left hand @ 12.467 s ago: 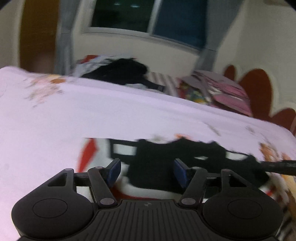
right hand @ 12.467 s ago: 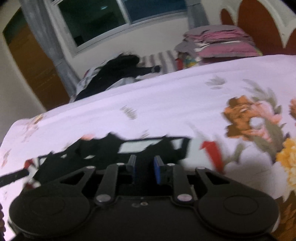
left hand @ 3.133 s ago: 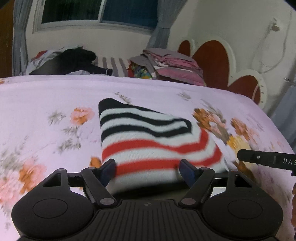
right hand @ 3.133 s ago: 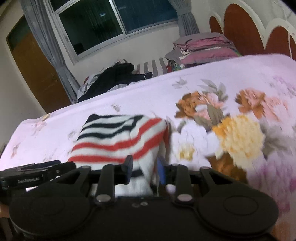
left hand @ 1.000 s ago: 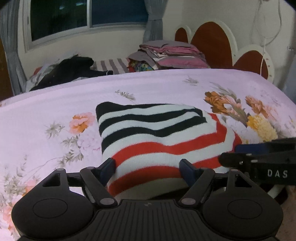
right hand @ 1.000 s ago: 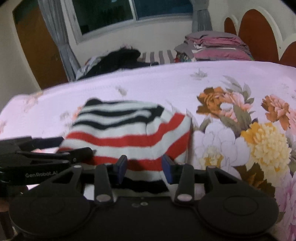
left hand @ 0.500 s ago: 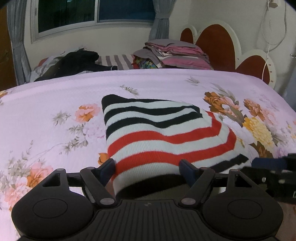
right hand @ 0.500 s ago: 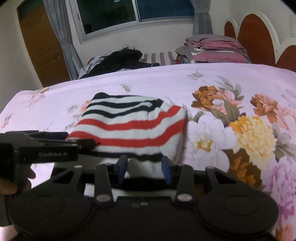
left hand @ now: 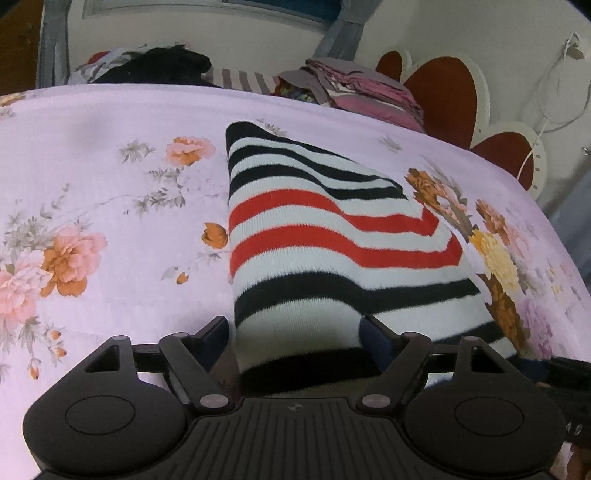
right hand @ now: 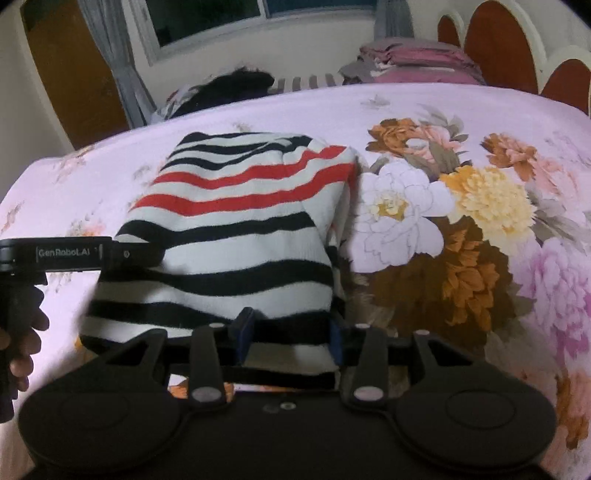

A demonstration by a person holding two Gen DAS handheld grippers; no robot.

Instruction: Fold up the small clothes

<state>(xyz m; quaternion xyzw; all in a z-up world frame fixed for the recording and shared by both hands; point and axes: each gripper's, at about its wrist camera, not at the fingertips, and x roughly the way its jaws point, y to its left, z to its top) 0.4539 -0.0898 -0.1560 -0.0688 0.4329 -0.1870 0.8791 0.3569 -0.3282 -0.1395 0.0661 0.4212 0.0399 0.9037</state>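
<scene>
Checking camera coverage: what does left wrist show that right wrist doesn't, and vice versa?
Only left wrist: a white cable on the wall by the headboard.

Only right wrist: the wooden door, the person's hand holding the left hand-held gripper at the sweater's left edge.

Both: the folded striped sweater on the floral bedsheet, the stack of folded clothes, the dark clothes pile, each hand-held gripper's own fingers spread.

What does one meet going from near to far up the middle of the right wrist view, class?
Right gripper → striped sweater → bare floral bedsheet → striped fabric past the bed's far edge → window.
</scene>
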